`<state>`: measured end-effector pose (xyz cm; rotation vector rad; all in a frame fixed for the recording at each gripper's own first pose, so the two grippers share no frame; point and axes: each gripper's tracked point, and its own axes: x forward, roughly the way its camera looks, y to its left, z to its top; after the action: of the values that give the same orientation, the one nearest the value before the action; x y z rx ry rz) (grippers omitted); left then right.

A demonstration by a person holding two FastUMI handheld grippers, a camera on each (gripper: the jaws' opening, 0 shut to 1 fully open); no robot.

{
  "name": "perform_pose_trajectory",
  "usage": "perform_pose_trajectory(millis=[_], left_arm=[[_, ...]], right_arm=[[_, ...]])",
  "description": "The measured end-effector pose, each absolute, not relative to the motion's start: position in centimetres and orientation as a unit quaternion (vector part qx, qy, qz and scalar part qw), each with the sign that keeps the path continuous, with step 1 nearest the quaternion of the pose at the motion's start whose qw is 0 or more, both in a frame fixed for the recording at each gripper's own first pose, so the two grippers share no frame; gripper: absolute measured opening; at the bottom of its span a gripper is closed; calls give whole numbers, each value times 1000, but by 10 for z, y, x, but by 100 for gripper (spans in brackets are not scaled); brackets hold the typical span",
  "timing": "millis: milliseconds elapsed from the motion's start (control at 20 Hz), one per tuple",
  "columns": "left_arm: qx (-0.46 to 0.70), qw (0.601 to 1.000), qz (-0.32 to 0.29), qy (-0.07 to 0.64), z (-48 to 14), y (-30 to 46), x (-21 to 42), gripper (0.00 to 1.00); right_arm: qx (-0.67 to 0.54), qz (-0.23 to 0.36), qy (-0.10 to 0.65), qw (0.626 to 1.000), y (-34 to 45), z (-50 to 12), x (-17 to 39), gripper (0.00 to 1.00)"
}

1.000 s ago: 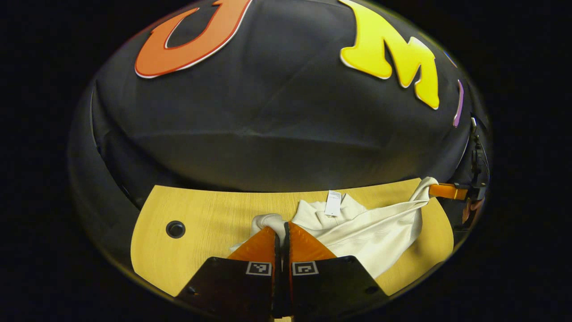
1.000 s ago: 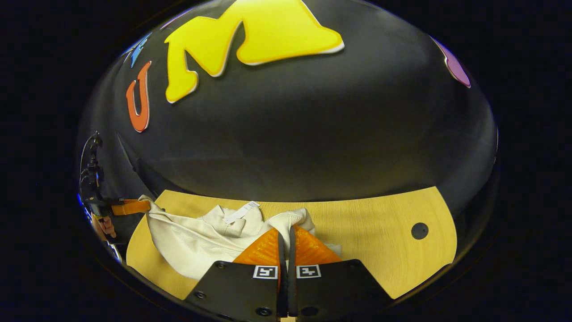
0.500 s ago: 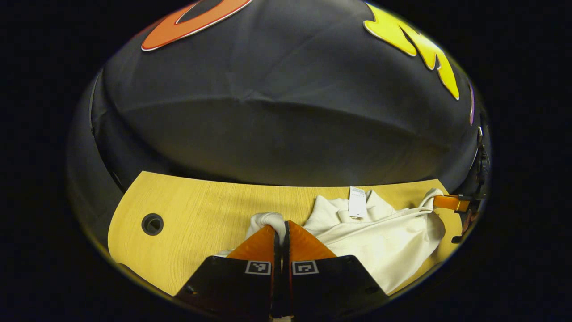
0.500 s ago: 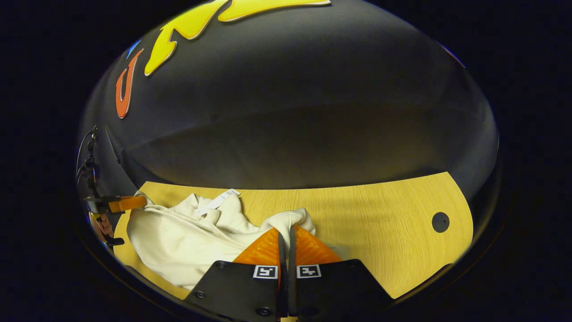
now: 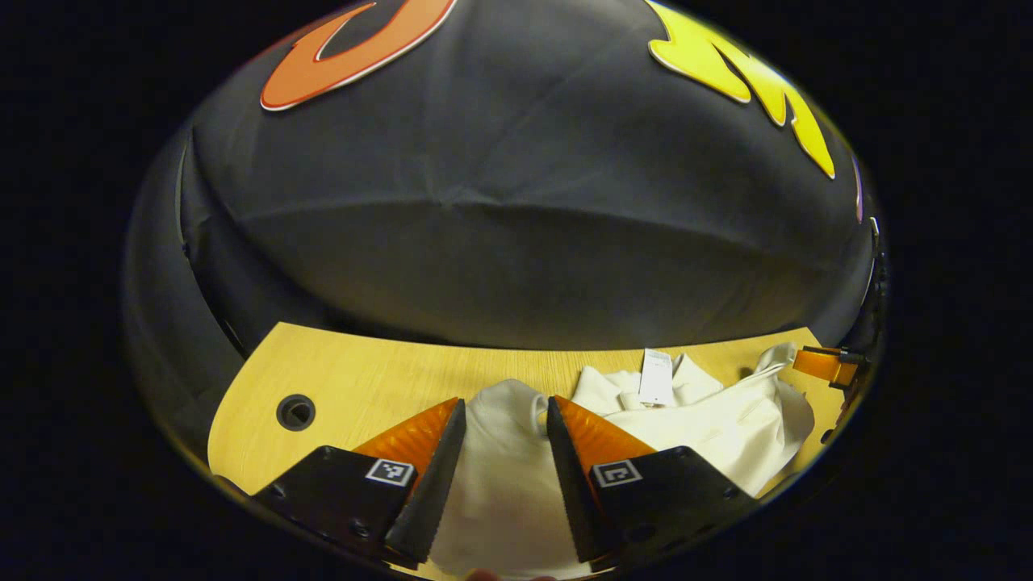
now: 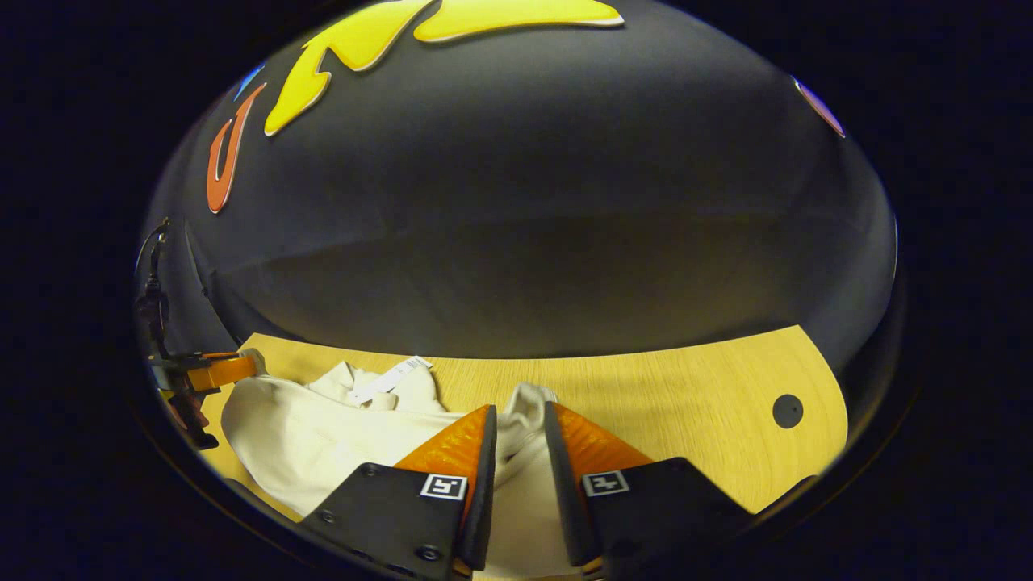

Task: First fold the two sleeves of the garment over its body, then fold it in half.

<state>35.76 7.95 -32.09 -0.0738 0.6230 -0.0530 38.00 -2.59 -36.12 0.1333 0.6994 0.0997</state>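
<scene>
1. We see the left gripper (image 5: 502, 420) spread wide, the cream garment (image 5: 516, 476) lying loose between its fingers.
2. The right gripper (image 6: 516, 424) stands narrowly parted, cloth bunched in the gap on the wooden table (image 6: 686, 403).

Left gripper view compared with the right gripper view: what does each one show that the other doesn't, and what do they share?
Left gripper view: the left claw up close, open over the cloth, with a round table hole on its left. Right gripper view: the right claw up close, open, with a round hole on its right. Both: the cream garment bunched on the wooden table, its white tag showing.
</scene>
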Motion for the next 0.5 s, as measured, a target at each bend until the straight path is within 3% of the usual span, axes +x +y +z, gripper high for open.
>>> perform_pose_trajectory(millis=[50, 100, 150, 200, 450, 500], left_arm=[[-36, 952, -23, 302, -313, 81, 355, 82], [-36, 954, -15, 298, -303, 84, 353, 84], [-43, 956, -8, 291, -293, 89, 346, 100], [-53, 958, -2, 282, -279, 95, 338, 100], [-63, 976, 20, 209, -190, 108, 290, 100], [-61, 980, 26, 189, -168, 111, 278, 100]], right_arm=[[64, 45, 337, 938, -28, -353, 376, 35], [64, 47, 331, 940, -29, -343, 372, 40], [61, 47, 324, 943, -28, -330, 365, 40], [58, 46, 316, 946, -29, -320, 360, 54], [49, 34, 262, 963, -29, -244, 317, 71], [45, 31, 247, 967, -29, -224, 307, 78]])
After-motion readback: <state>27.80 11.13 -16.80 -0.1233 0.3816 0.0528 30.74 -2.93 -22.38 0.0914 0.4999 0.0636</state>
